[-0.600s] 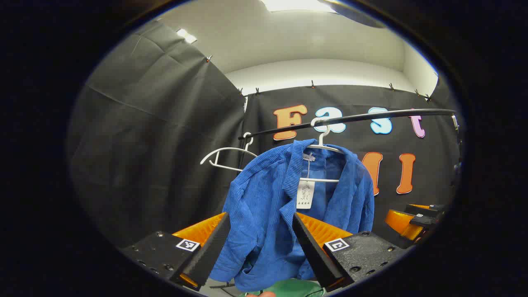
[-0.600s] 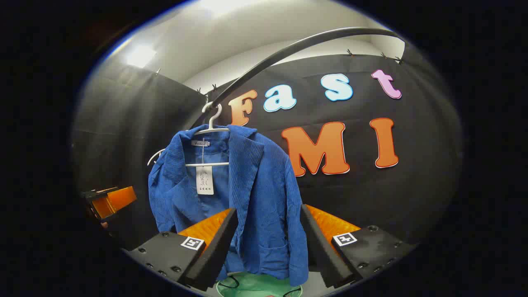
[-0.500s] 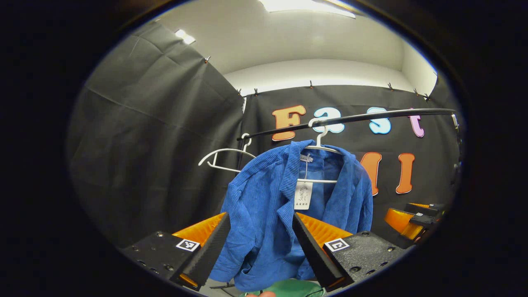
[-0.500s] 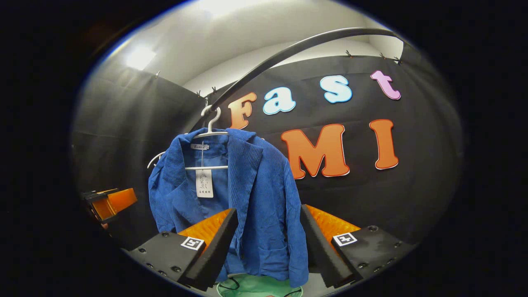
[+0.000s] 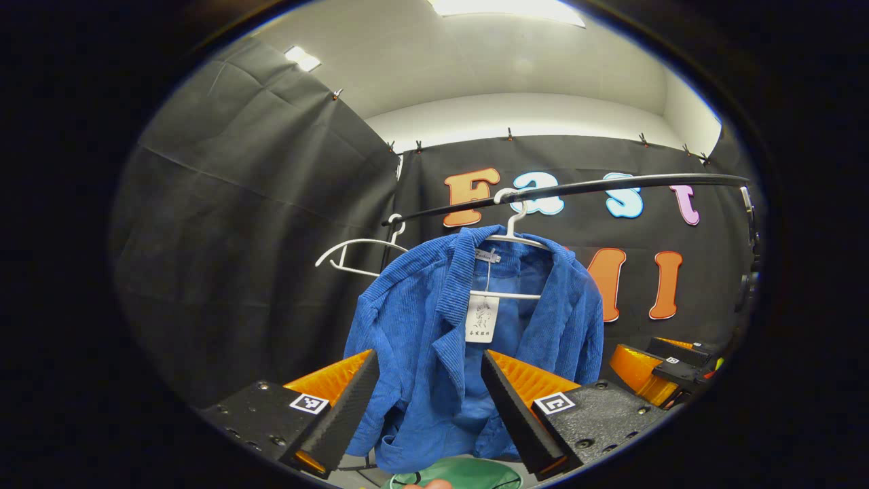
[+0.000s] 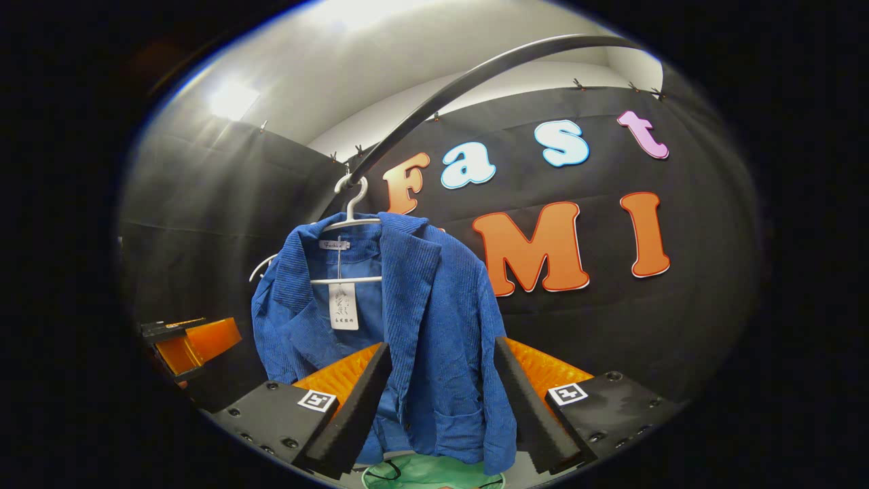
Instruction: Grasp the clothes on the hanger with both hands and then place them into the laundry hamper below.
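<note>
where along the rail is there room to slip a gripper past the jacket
Free: the rail right of the blue jacket, against bare cloth wall. Crowded: its left side, where an empty white hanger hangs close beside the jacket's own hanger.

Open air before jacket (image 5: 434, 339); rail (image 5: 611, 187) overhead.

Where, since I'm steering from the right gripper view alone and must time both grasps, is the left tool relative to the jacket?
Observer: The left tool is open. Its fingers frame the lower front of the blue jacket but aren't gripping it.
Operator: Anything else hanging on that side?
Observer: Yes, an empty white hanger hangs on the rail beside the jacket's shoulder.
</note>
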The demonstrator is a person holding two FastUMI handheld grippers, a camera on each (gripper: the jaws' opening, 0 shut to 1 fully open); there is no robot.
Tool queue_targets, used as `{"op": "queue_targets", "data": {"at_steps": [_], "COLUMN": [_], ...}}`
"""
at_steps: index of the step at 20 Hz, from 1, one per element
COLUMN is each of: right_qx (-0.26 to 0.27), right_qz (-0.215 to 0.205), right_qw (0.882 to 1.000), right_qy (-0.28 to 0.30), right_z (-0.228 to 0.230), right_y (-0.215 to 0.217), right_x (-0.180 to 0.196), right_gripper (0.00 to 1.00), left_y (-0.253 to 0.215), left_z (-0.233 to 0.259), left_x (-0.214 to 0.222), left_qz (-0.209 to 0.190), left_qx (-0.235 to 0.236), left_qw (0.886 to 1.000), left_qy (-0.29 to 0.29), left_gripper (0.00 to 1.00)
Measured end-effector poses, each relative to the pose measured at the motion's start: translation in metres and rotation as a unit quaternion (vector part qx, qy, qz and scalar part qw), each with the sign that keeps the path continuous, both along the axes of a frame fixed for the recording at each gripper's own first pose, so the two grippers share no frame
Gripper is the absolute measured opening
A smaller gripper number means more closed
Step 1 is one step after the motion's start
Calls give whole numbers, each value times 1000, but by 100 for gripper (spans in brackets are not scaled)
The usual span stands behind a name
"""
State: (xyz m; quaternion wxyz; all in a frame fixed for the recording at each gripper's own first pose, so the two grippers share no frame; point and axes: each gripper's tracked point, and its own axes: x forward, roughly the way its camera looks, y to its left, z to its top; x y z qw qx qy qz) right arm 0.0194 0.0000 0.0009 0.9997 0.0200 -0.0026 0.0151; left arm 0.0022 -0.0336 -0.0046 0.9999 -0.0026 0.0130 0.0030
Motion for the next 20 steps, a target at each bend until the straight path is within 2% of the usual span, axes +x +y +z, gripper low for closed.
{"op": "queue_targets", "data": {"at_steps": [2, 3, 5, 6, 8, 9, 12, 17, 18, 20], "right_qx": [11, 12, 6, 4, 2, 0, -5, -20, -26, -49], "right_qz": [3, 2, -2, -2, 4, 6, 13, 36, 44, 54], "right_qw": [1000, 1000, 1000, 1000, 1000, 1000, 999, 998, 998, 997], "right_qy": [4, 4, -4, -8, -12, -15, -29, -36, -31, -22], "right_z": [-3, -4, -1, 1, 4, 5, 11, 16, 15, 10], "right_y": [2, 1, -2, -1, 3, 4, 12, 30, 34, 39], "right_x": [4, 5, 7, 7, 8, 9, 10, 10, 11, 18], "right_gripper": [98, 98, 98, 98, 98, 98, 98, 98, 98, 98], "left_y": [-3, -3, -2, -2, 0, 1, 8, 28, 30, 36], "left_z": [3, 5, 9, 9, 7, 8, 11, 9, 10, 7], "left_x": [1, 1, 2, 3, 4, 4, 2, 6, 6, 5], "left_qz": [1, 2, 3, 5, 7, 8, 15, 28, 29, 32], "left_qx": [0, 1, 2, 2, 4, 6, 2, -5, -1, 11], "left_qw": [1000, 1000, 1000, 1000, 1000, 1000, 1000, 999, 999, 999], "left_qy": [-2, -5, -13, -13, -11, -12, -21, -23, -26, -26], "left_gripper": [92, 95, 95, 92, 98, 95, 95, 95, 92, 92]}}
